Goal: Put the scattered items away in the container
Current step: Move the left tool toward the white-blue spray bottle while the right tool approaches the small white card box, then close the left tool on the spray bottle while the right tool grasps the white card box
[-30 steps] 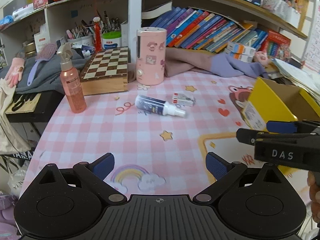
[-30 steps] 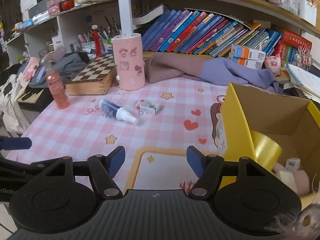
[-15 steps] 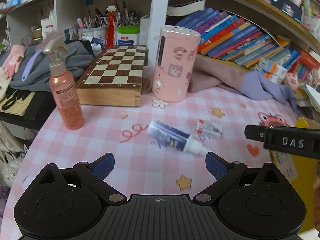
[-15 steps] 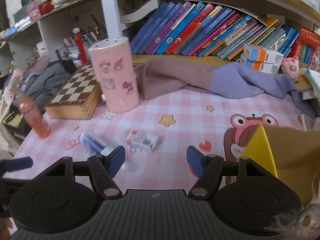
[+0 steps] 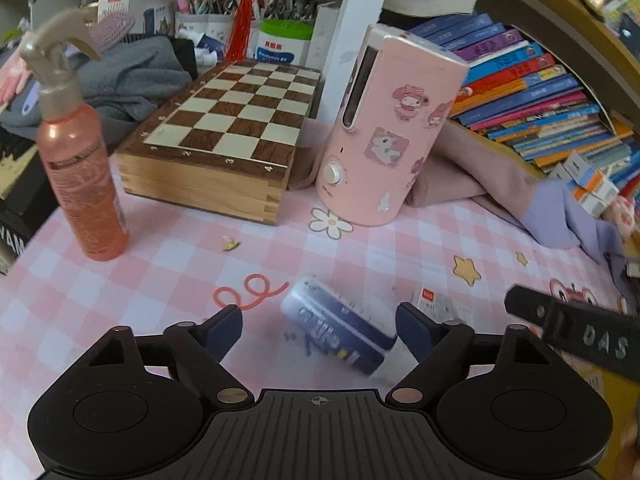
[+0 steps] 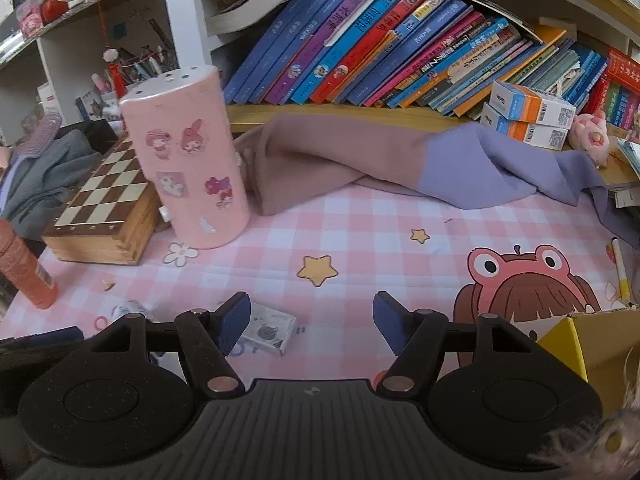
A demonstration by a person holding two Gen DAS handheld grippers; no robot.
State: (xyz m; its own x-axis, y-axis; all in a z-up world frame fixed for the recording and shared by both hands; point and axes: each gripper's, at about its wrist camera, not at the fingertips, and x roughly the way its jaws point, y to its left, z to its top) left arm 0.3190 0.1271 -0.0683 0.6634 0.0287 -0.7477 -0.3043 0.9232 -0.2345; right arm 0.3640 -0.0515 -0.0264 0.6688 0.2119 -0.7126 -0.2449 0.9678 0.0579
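bare checked cloth [image 6: 360, 232] ahead; pink canister [image 6: 188, 160] and chessboard box [image 5: 224, 148] block the back.

We see a smooth printed mat [image 6: 360, 232] with a slight sheen, a varnished wood chessboard box [image 5: 224, 152], a glossy pink plastic canister [image 5: 384, 128], a translucent orange plastic spray bottle [image 5: 80, 176], soft matt cloth [image 6: 360, 156], a yellow cardboard box [image 6: 580, 344], and matt black plastic gripper bodies with ribbed blue pads [image 6: 236, 320].

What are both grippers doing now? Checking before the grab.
Left gripper: open, jaws just closing around the blue bottle, not gripping.
Right gripper: open, holding nothing.
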